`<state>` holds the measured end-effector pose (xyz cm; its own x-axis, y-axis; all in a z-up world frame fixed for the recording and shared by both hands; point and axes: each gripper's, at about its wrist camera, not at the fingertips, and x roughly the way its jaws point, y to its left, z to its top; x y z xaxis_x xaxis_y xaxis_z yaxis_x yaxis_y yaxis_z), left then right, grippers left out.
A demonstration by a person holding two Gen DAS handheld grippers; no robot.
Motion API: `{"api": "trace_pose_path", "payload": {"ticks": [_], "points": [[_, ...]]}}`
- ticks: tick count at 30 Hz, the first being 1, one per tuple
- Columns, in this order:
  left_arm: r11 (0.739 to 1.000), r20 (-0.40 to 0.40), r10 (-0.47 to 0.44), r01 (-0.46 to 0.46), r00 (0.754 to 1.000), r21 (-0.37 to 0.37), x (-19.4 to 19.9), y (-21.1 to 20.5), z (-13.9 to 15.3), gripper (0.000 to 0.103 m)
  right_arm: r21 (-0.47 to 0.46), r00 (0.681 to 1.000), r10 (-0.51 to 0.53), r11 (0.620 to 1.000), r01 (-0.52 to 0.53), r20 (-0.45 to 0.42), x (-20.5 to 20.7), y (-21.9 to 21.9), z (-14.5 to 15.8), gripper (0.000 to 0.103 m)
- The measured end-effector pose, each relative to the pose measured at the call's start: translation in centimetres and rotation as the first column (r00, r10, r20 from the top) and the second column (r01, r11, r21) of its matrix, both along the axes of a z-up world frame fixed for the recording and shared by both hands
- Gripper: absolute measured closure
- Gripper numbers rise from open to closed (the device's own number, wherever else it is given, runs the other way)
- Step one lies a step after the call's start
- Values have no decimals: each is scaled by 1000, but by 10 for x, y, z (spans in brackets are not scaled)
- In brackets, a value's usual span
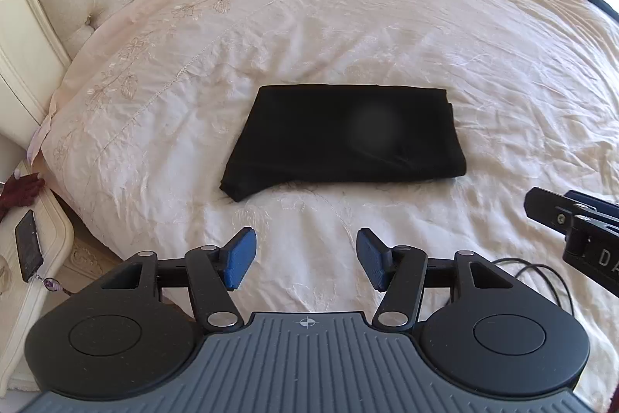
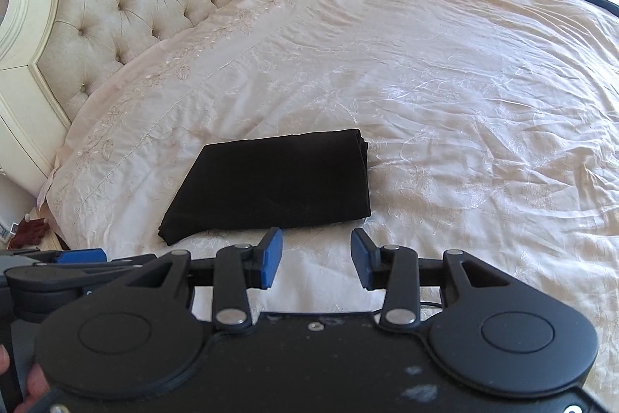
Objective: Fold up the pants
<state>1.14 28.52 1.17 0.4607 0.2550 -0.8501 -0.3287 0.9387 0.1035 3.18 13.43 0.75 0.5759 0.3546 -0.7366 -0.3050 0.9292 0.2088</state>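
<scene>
Well, from where I sit the black soft-cloth pants (image 1: 344,138) lie folded into a flat rectangle on the cream embroidered bedspread (image 1: 445,37), just ahead of both tools and touching neither. My left gripper with its blue pads (image 1: 305,258) stands with jaws apart and nothing between them; my right gripper, same blue pads (image 2: 316,258), is likewise parted and empty above the bedspread.

I judge the fold near done, so the risk now is undoing it. The near left corner (image 1: 234,190) sticks out past the rectangle's edge; a careless nudge there, or a pad snagging the stacked layers at the right edge (image 2: 363,157), could drag the pile open. The loose black cable (image 1: 541,269) might also catch.

The only writing I can read is "DA" on the right gripper's black body (image 1: 607,258), cut off at the frame edge.
</scene>
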Motion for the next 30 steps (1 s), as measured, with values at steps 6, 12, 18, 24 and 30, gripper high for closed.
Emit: {"api": "trace_pose_path", "payload": {"ticks": [6, 12, 18, 24, 30], "points": [[1000, 2, -22, 22, 1000, 15, -8, -11, 6, 47, 48, 1000, -6, 999, 6, 10, -13, -7, 9, 61], [999, 24, -22, 21, 999, 37, -12, -15, 13, 47, 82, 1000, -13, 997, 12, 14, -18, -11, 14, 61], [999, 21, -27, 26, 999, 33, -13, -18, 13, 47, 86, 1000, -1, 996, -2, 30, -24, -11, 16, 61], [998, 13, -40, 40, 999, 48, -13, -25, 12, 47, 86, 999, -2, 996, -1, 36, -26, -12, 17, 61], [998, 9, -40, 40, 999, 46, -13, -28, 11, 47, 94, 999, -7, 996, 4, 33, -27, -15, 18, 61]]}}
